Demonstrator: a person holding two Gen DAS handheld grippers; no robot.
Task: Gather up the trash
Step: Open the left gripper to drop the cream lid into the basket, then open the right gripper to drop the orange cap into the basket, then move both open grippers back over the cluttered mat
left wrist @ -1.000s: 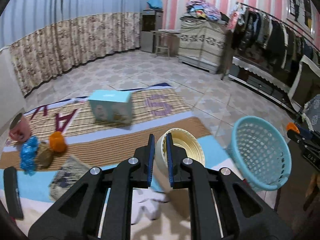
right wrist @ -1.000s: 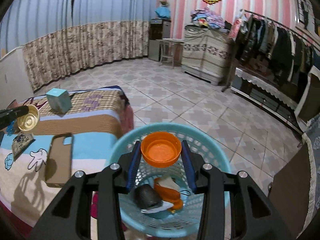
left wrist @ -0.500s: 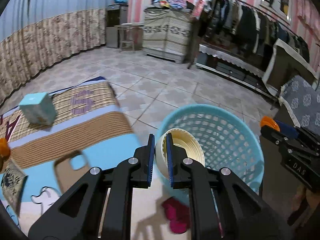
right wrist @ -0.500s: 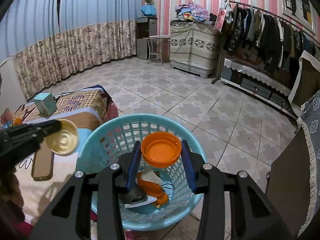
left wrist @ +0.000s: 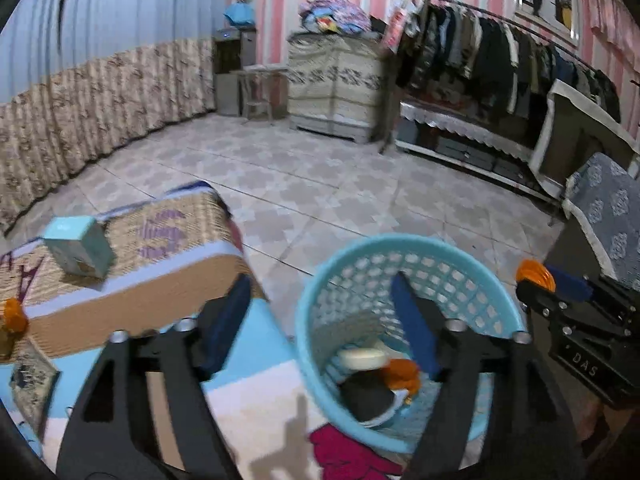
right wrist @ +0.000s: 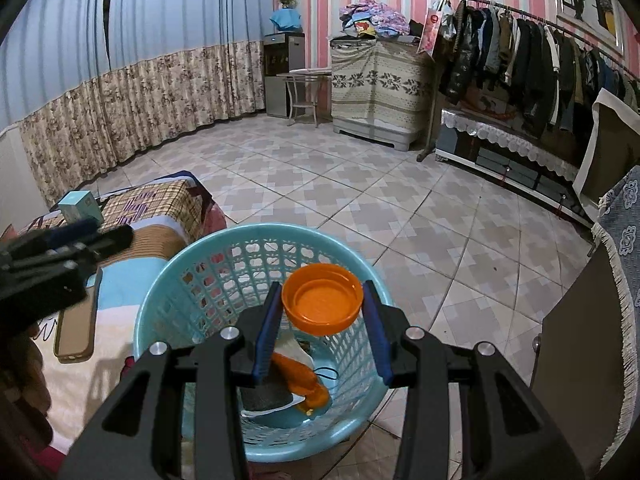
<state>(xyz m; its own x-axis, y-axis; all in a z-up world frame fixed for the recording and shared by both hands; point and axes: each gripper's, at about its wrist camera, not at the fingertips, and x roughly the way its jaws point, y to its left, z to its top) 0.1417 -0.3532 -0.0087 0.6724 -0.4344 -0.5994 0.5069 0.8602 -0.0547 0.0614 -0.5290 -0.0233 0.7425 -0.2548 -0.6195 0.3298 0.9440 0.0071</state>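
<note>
Holding my left tool [left wrist: 320, 316] spread empty over the basket [left wrist: 320, 280], right tool [right wrist: 322, 322] clamped on an orange lid [right wrist: 322, 299] above it.

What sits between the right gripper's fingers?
An orange lid, held between the right gripper pads above the basket. The right wrist view shows it.

The left gripper [left wrist: 320, 320] has its blue-padded jaws spread wide with nothing between them, while the right gripper [right wrist: 322, 316] (seen from the left wrist at about three o'clock) pinches an orange lid [right wrist: 322, 298] between its pads, jaws pointing toward twelve o'clock.
</note>
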